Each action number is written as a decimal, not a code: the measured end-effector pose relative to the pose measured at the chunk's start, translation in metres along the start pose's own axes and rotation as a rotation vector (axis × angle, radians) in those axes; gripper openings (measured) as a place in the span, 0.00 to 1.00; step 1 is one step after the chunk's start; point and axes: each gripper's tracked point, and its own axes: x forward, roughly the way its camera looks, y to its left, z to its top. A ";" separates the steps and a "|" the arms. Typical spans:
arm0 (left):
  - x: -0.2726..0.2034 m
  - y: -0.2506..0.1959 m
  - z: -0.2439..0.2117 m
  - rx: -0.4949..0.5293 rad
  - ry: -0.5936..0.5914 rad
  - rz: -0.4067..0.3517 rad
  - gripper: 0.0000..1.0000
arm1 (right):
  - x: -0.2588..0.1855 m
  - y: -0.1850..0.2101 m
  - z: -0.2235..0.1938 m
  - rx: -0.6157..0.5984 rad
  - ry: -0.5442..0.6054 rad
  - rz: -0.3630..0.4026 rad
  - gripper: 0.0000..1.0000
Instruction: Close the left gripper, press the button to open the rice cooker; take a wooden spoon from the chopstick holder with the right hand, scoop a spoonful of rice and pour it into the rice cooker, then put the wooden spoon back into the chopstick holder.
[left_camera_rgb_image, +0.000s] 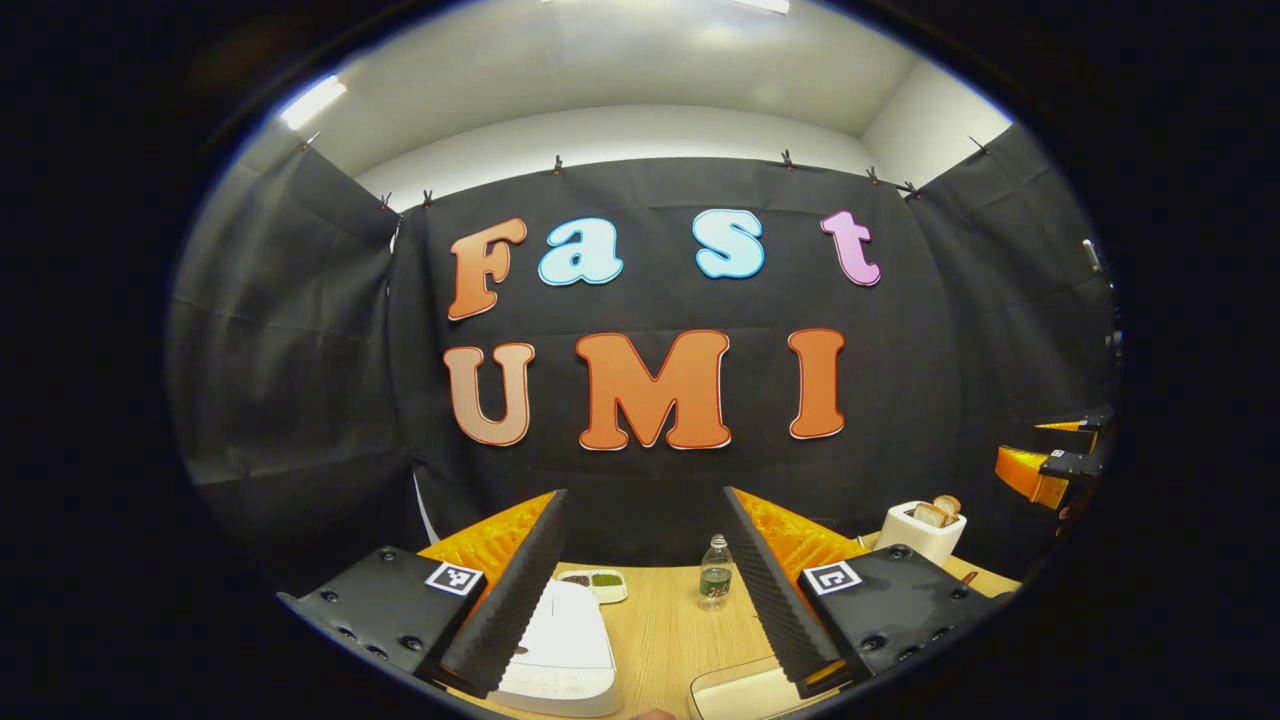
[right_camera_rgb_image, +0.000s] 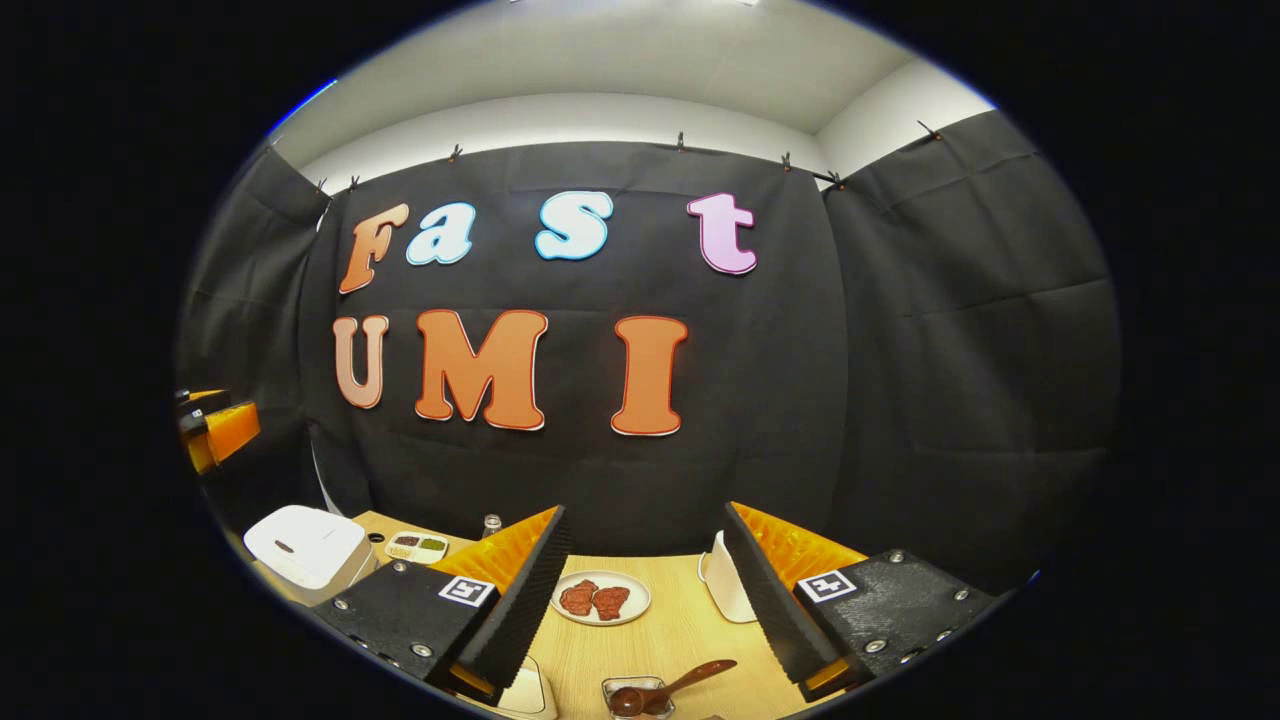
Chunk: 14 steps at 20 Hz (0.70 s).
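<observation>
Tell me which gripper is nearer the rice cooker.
Left. The left gripper hangs right over the rice cooker, which lies by its fingers. From the right gripper, the cooker sits far off to the left.

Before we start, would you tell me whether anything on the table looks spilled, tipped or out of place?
Nothing stands out. The rice cooker sits closed, the water bottle stands upright, the plate lies flat, and the wooden spoon rests in its small container.

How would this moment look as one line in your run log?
stage: start | left gripper: open, above closed rice cooker | right gripper: open, empty | wooden spoon: untouched
</observation>
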 end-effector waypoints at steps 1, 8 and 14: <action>0.000 0.001 -0.001 0.003 0.002 0.005 0.99 | 0.002 0.000 0.001 0.001 -0.003 0.002 0.95; 0.007 0.034 -0.007 0.006 0.029 0.070 1.00 | 0.011 0.003 -0.010 -0.016 0.019 0.020 0.95; 0.019 0.079 -0.016 0.014 0.079 0.149 0.54 | 0.019 0.005 -0.023 -0.032 0.044 0.031 0.95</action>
